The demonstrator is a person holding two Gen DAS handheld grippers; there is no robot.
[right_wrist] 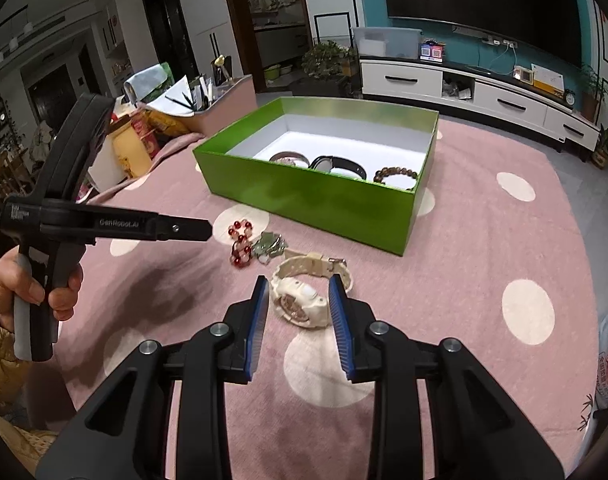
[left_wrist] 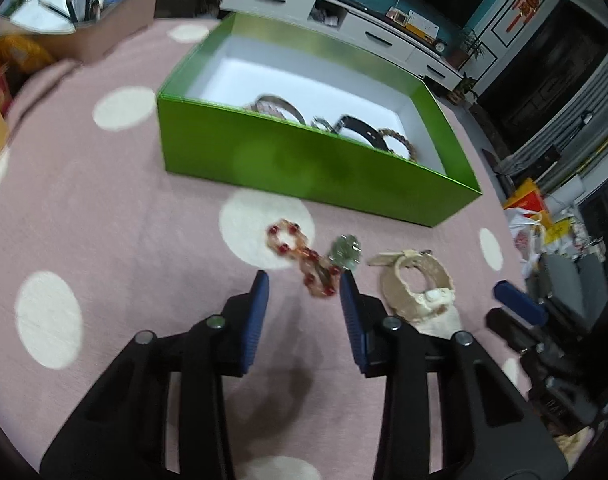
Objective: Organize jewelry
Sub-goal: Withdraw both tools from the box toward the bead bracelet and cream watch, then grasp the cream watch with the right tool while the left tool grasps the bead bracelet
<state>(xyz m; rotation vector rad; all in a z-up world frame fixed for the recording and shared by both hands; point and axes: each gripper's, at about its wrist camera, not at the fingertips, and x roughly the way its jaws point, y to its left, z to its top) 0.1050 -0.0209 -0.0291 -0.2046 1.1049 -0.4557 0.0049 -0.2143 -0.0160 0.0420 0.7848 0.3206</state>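
A cream wristwatch (right_wrist: pixel 300 292) lies on the pink dotted cloth (right_wrist: pixel 483 240), between the fingers of my right gripper (right_wrist: pixel 299 282), which stands open around it without pressing. A red bead bracelet (left_wrist: pixel 300 258) lies just ahead of my left gripper (left_wrist: pixel 304 278), one end between its open fingertips. A small green and silver piece (left_wrist: pixel 345 254) rests beside the beads, with the watch (left_wrist: pixel 433 298) to its right. Behind them stands the green box (left_wrist: pixel 284 156) holding bangles, a black band and a brown bead bracelet (right_wrist: pixel 395 174). The left gripper (right_wrist: pixel 206 232) shows side-on, held by a hand.
The box (right_wrist: pixel 304 196) sits mid-table, its near wall just behind the loose pieces. A pink tray of papers and pens (right_wrist: pixel 208 108) stands at the back left. A white TV cabinet (right_wrist: pixel 483 100) runs along the far wall. Bags (left_wrist: pixel 535 216) lie off the table's right edge.
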